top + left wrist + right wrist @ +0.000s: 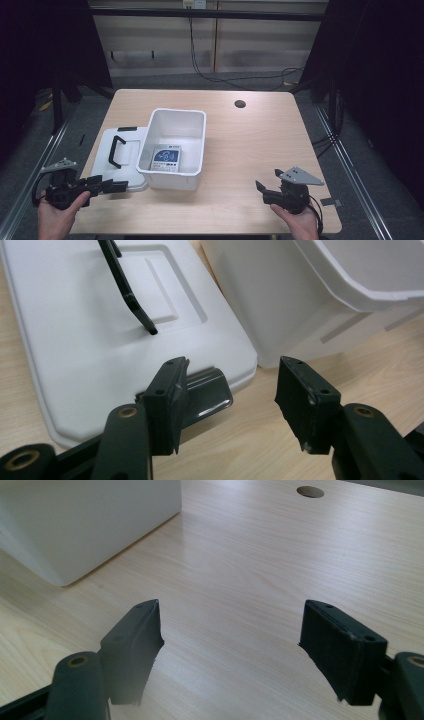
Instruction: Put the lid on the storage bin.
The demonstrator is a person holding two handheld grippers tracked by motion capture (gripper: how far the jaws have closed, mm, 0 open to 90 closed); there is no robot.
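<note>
A white plastic bin [196, 150] stands open at the table's middle, with a blue-and-white packet [166, 159] lying flat on its bottom. Its white lid [102, 150] lies flat on the table, touching the bin's left side, black handle [116, 150] up. My left gripper [119, 186] is open at the lid's near corner. In the left gripper view my left gripper [230, 405] has its jaws apart just short of the lid [90, 350] and its black latch [207, 395], with the bin's wall [270, 305] behind. My right gripper [267, 181] is open over bare wood, right of the bin; nothing lies in my right gripper [230, 650].
The wooden table [250, 145] has a round cable hole [240, 104] at the back right. Bare wood runs right of the bin and along the front edge. In the right gripper view the bin's corner [85, 520] shows at upper left and the hole [310, 491] far ahead.
</note>
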